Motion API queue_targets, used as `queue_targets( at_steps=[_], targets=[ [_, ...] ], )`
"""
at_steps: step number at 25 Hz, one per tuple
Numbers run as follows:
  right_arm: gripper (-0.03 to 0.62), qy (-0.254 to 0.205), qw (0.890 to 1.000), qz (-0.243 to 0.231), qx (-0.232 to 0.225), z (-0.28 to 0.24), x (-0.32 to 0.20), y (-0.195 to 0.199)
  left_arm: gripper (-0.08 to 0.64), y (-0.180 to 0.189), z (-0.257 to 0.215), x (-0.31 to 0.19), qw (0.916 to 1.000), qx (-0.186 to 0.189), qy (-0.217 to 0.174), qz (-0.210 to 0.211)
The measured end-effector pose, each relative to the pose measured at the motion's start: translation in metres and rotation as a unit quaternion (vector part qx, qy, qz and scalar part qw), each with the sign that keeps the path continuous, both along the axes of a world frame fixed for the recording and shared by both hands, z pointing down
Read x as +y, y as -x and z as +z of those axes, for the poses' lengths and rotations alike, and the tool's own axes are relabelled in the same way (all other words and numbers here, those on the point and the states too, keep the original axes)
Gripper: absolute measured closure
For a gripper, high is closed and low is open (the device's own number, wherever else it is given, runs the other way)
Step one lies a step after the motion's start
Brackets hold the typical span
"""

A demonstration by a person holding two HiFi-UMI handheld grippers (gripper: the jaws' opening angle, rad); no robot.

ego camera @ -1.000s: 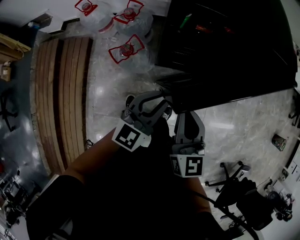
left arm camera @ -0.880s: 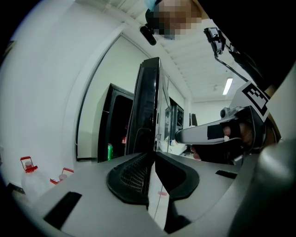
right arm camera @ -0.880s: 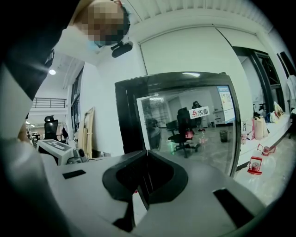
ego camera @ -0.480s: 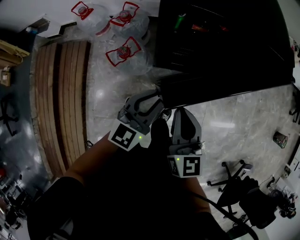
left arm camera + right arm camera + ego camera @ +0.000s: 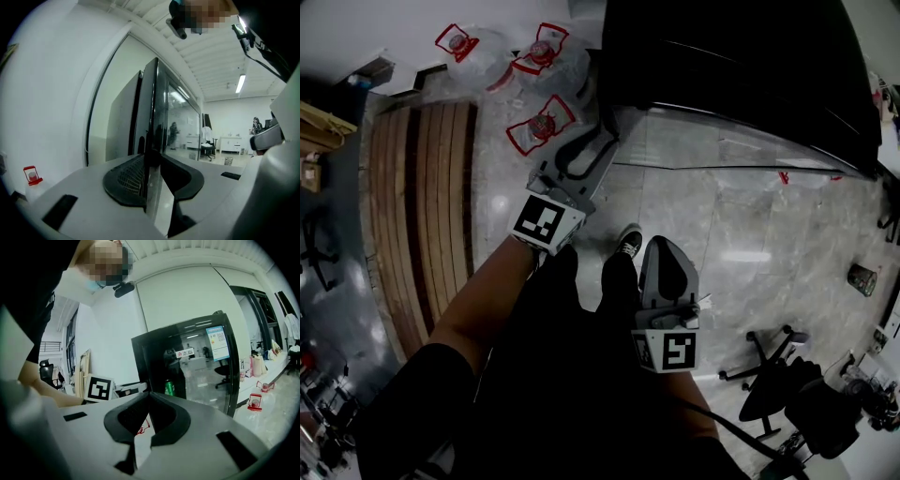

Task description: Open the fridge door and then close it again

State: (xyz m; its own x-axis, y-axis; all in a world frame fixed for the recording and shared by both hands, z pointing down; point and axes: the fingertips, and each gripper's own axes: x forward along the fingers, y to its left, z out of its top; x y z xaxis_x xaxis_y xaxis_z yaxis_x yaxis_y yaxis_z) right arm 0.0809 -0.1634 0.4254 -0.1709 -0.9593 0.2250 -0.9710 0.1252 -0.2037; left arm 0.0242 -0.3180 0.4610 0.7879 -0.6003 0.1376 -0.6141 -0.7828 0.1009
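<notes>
The black fridge (image 5: 731,75) fills the top right of the head view, and its glass door (image 5: 722,141) lies almost flat against the cabinet. My left gripper (image 5: 602,136) reaches to the fridge's left front corner. In the left gripper view the door's edge (image 5: 151,117) stands upright between the jaws of my left gripper (image 5: 152,143). The jaws are opening: light shows between the edge and the right-hand pad. My right gripper (image 5: 661,248) hangs back by my leg, shut and empty. In its own view my right gripper (image 5: 150,393) points at the fridge (image 5: 187,366), and a green can (image 5: 169,387) shows behind the glass.
Three water jugs with red handles (image 5: 542,122) lie on the floor left of the fridge; one jug (image 5: 30,176) shows in the left gripper view. A slatted wooden pallet (image 5: 422,206) lies at the left. An office chair (image 5: 769,375) stands at the lower right. My shoe (image 5: 628,242) is on the tiles.
The left gripper has pushed forward to the fridge's left corner. The door has swung from open to nearly flat on the cabinet, hiding the shelves. The right gripper has stayed put.
</notes>
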Motion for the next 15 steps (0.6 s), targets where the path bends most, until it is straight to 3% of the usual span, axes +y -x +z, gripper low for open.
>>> queue_targets(
  at_steps=[3,9,15],
  targets=[
    [0.577,-0.006,1.000,0.006,-0.004,-0.002,-0.010,-0.003,0.453,-0.006,-0.003,-0.016,0.9997,0.005,-0.026,0.001],
    [0.577,-0.015,1.000,0.004,0.010,-0.007,-0.020,-0.005,0.453,-0.002,0.000,-0.015,0.9991,-0.005,-0.040,-0.010],
    [0.577,-0.032,0.999,-0.019,0.013,-0.047,-0.015,0.006,0.516,0.032,-0.032,0.011,0.9964,0.020,-0.030,-0.076]
  ],
)
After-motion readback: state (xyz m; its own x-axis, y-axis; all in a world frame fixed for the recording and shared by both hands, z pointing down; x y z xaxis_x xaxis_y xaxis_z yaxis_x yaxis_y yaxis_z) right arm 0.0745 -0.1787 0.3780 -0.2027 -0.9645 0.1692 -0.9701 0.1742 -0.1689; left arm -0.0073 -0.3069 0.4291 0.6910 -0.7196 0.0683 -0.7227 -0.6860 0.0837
